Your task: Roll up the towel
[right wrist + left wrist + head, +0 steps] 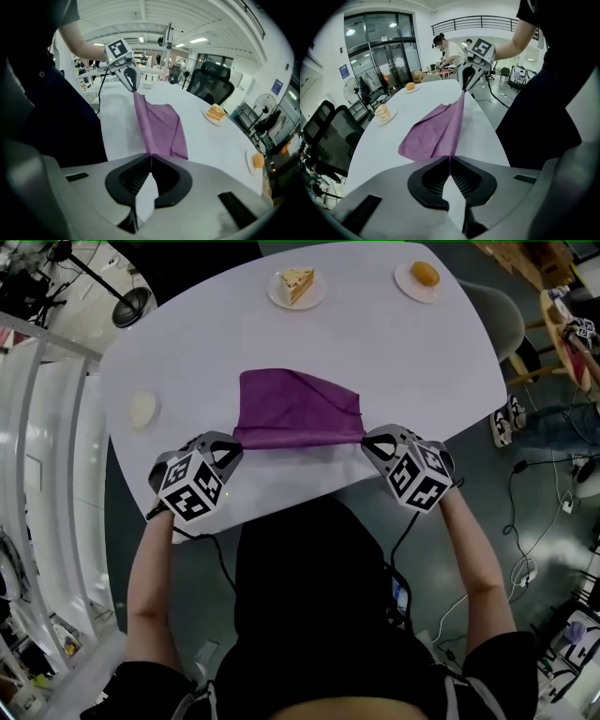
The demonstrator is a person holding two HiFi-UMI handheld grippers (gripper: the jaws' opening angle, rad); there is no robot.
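Note:
A purple towel [292,409] lies on the white table [375,343], its near edge lifted and stretched taut between my two grippers. My left gripper [232,441] is shut on the towel's near left corner, and my right gripper [364,440] is shut on the near right corner. In the left gripper view the towel [440,131] runs from my closed jaws across to the right gripper [465,89]. The right gripper view shows the towel [161,129] pinched at its jaws and reaching to the left gripper [133,89]. The far part of the cloth rests on the table.
A plate with a cake slice [296,285] and a plate with an orange bun [424,277] stand at the table's far edge. A small white round object [142,409] sits at the left. A grey chair [497,315] stands at the right, and office chairs [328,136] beyond the table.

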